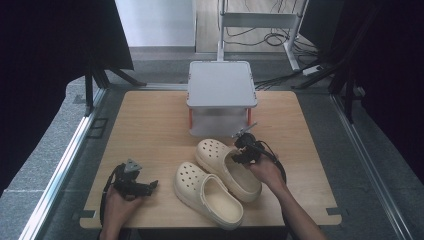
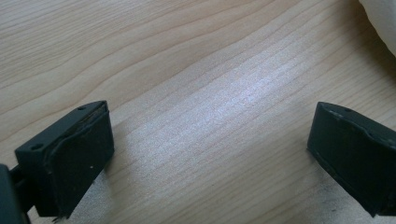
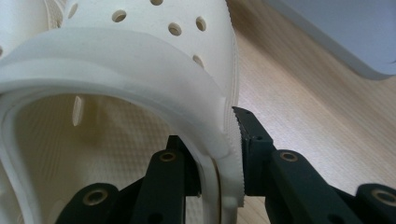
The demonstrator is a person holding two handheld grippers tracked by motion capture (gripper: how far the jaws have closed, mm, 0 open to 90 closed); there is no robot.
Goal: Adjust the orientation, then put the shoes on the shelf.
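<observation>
From the high view I see two cream clogs lying side by side on the table (image 1: 150,120), toes pointing away from me and to the left. My right tool (image 1: 239,152) sits at the right rim of the far clog (image 1: 225,167), and the near clog (image 1: 207,192) lies just left of it, the two close together or touching. My left tool (image 1: 150,186) rests low over bare wood at the table's near left, well apart from the near clog. Behind the clogs stands a grey rack (image 1: 221,82) with orange legs at the table's far edge.

The right gripper view gives me what the high view cannot: my right tool (image 3: 219,154) is clamped on the side wall of the far clog (image 3: 140,60), one jaw inside the opening and the other outside against the ribbed edge, pads pressing the wall between them. I also see the textured insole, the vent holes on top, and a corner of the rack (image 3: 336,32) beyond.

The left gripper view settles the other hand: my left tool (image 2: 210,149) has its jaws spread wide with nothing between them, just wood grain below. A sliver of the near clog (image 2: 380,18) shows in the top right corner, clear of the jaws.
</observation>
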